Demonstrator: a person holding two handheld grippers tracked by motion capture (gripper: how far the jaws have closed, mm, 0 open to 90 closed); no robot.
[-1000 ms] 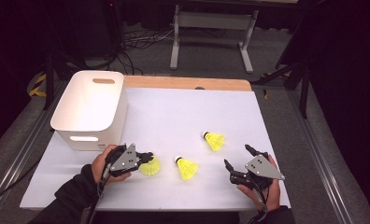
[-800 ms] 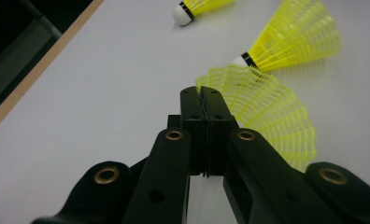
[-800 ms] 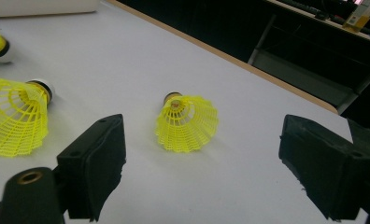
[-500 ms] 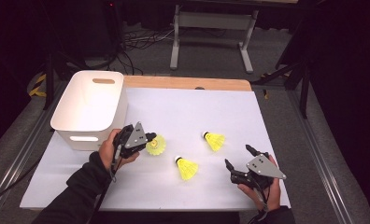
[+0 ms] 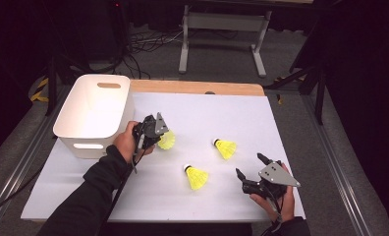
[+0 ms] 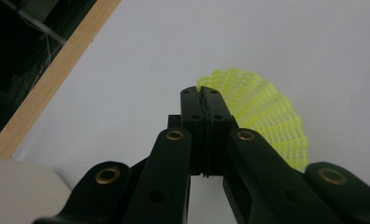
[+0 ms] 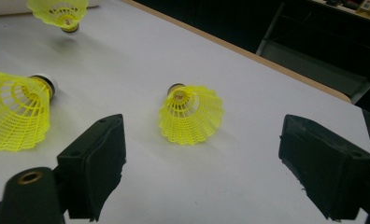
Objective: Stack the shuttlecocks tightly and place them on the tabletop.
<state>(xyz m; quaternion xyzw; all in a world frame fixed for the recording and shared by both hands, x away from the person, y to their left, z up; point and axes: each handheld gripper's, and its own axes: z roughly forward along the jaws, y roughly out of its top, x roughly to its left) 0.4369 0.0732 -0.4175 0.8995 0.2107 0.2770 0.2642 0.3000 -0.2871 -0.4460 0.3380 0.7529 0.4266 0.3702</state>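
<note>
The left gripper (image 5: 155, 132) is clamped on the rim of a yellow mesh plastic shuttlecock (image 6: 262, 112), lifted beside the white plastic bin (image 5: 97, 110), which looks empty. Two matching shuttlecocks (image 7: 190, 113) lie ahead of the right gripper (image 7: 202, 168), whose jaws stand apart. All three remain to be binned.

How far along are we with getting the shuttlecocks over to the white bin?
Nothing shows inside the white bin from the high view. In hand: the left gripper is shut on one yellow shuttlecock, pinching its skirt, beside the bin's near corner. Left: two shuttlecocks lie on the white table, one near the middle and one further right. The right gripper is open, holding nothing.
</note>
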